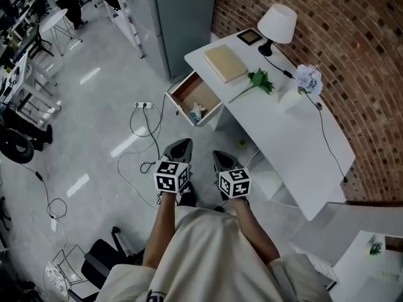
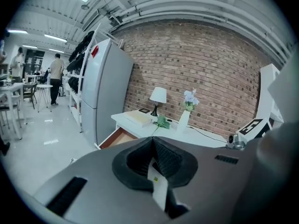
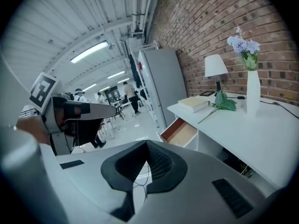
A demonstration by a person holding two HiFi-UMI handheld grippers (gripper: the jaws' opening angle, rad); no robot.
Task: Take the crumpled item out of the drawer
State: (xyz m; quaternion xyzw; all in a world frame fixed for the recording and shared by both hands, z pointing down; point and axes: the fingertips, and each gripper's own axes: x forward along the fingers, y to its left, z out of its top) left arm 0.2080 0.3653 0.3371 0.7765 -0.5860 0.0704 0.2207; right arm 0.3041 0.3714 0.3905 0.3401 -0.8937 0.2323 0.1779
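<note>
A wooden-lined drawer (image 1: pixel 189 93) stands pulled out from the left end of the white desk (image 1: pixel 283 131). A small pale crumpled item (image 1: pixel 197 111) lies near the drawer's front corner. My left gripper (image 1: pixel 180 148) and right gripper (image 1: pixel 223 160) hover side by side over the floor, short of the drawer, both pointing towards it. Each is shut with nothing held. In the left gripper view the shut left gripper (image 2: pixel 152 141) has the drawer (image 2: pixel 117 138) ahead. The right gripper (image 3: pixel 147 144) sees the drawer (image 3: pixel 180 132) to its right; the crumpled item is not discernible in either gripper view.
On the desk are a lamp (image 1: pixel 278 24), a book (image 1: pixel 225 63), a green sprig (image 1: pixel 259 80), a vase of flowers (image 1: pixel 307 80) and a small frame (image 1: pixel 249 36). A grey fridge (image 1: pixel 173 17) stands left of the desk. A power strip (image 1: pixel 143 105) and cables lie on the floor.
</note>
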